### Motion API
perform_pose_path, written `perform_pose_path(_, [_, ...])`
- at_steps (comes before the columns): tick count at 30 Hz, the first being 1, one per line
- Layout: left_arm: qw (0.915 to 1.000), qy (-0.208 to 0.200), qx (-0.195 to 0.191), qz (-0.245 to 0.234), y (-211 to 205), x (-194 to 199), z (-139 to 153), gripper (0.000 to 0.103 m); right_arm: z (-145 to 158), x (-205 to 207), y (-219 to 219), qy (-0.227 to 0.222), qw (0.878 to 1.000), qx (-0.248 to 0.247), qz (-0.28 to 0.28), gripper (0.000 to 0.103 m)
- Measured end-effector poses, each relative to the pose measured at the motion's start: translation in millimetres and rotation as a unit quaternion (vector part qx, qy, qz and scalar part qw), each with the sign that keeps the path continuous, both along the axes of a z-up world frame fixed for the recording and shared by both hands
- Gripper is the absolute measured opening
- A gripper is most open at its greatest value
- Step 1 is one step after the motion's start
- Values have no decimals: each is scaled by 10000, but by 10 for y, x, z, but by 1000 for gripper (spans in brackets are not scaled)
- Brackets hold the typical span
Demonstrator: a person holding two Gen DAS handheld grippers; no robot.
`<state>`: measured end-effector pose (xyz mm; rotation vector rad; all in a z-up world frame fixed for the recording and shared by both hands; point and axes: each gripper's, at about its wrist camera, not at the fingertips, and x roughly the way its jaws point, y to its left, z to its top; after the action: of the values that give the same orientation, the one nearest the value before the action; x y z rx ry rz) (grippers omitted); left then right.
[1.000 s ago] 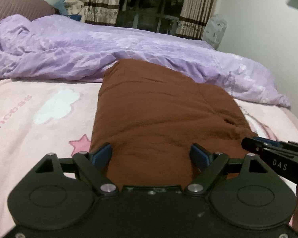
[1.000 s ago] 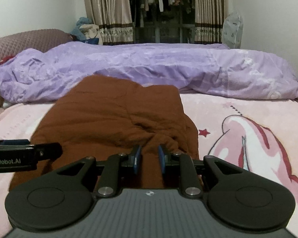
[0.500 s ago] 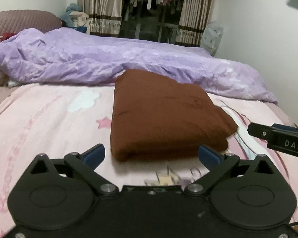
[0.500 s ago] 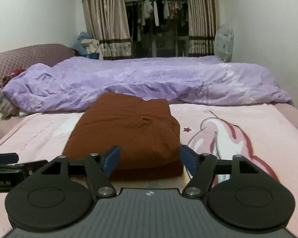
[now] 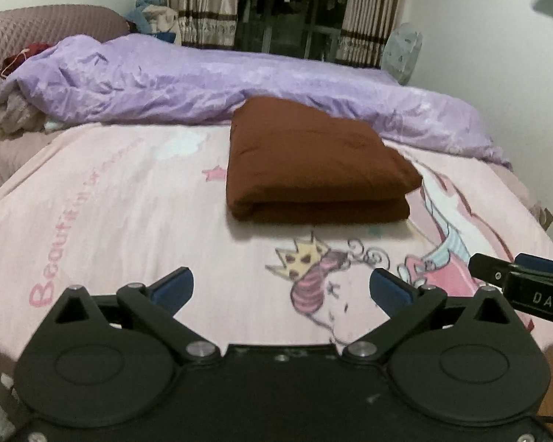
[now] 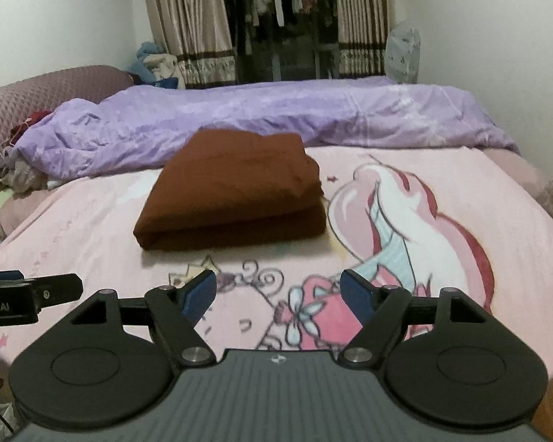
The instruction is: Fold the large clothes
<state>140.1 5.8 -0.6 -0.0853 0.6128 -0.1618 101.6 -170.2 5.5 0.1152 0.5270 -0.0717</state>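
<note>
The brown garment (image 5: 315, 164) lay folded into a thick rectangular bundle on the pink printed bedsheet (image 5: 103, 217), its doubled edge turned toward the cameras. In the left wrist view it was seen at about twelve o'clock from the claw, slightly to the one o'clock side; in the right wrist view it sat at about eleven o'clock. Its far edge was close to, perhaps touching, the purple duvet (image 5: 188, 81) heaped across the bed at twelve o'clock; contact could not be settled from these views. A cartoon print on the sheet was left bare between the bundle and both claws.

The left claw (image 5: 281, 289) was held with its jaws wide apart and nothing between them, well clear of the garment. The right claw (image 6: 278, 293) was likewise spread, its jaws having just been opening, and nothing was gripped; only bedsheet showed in the gap. Each claw was visible at the edge of the other's view, side by side.

The fold itself was judged to be done, and the step in hand was judged to be the release and pull-back. If another garment was to be folded, it would have to be fetched and spread flat on the bare sheet; otherwise only a tidying of the bundle's slightly uneven top layer would be called for.
</note>
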Motion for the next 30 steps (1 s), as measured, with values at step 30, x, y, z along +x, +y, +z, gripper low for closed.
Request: perform_pose_path(30, [9998,191,-1,-6,16,-14,-52,103,-73,-131,41,89,9999,-61,-19,90])
